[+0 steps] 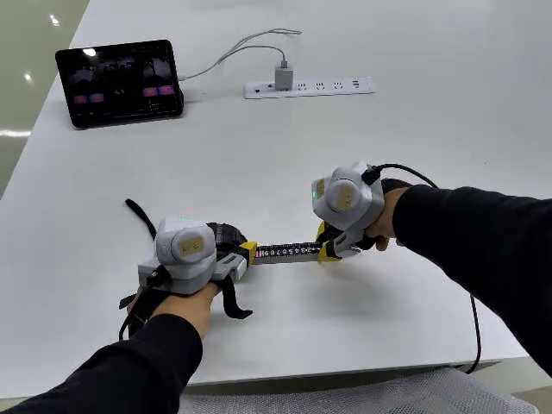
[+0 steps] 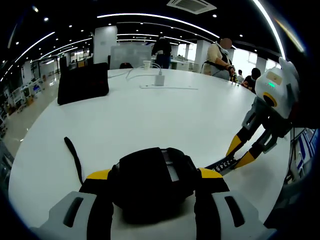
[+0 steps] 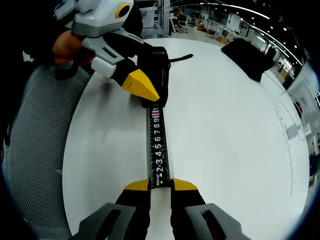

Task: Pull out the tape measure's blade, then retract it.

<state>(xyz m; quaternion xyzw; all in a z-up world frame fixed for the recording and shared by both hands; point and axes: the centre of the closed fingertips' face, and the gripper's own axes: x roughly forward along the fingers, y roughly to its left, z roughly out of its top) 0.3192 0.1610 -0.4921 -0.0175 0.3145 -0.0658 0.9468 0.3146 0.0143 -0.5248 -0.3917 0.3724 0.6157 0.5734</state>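
Left gripper fingers clamped on the tape measure case, which sits between them on the tabletop. Its strap trails off to their left. Right gripper fingers pinched shut on the blade near its tip. The blade is partly out, running straight from the right fingers to the case in the left ones, printed digits facing up.

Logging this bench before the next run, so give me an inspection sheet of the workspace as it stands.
Surface: white table.
Job's things: tape measure on it, blade partly drawn out.
Clutter: tablet, power strip with charger.
Grippers: left gripper clamps the tape measure; right gripper pinches the blade's end.
Cables: white cable at the charger; black cable from the right gripper.
Surroundings: mesh chair, people in the background.
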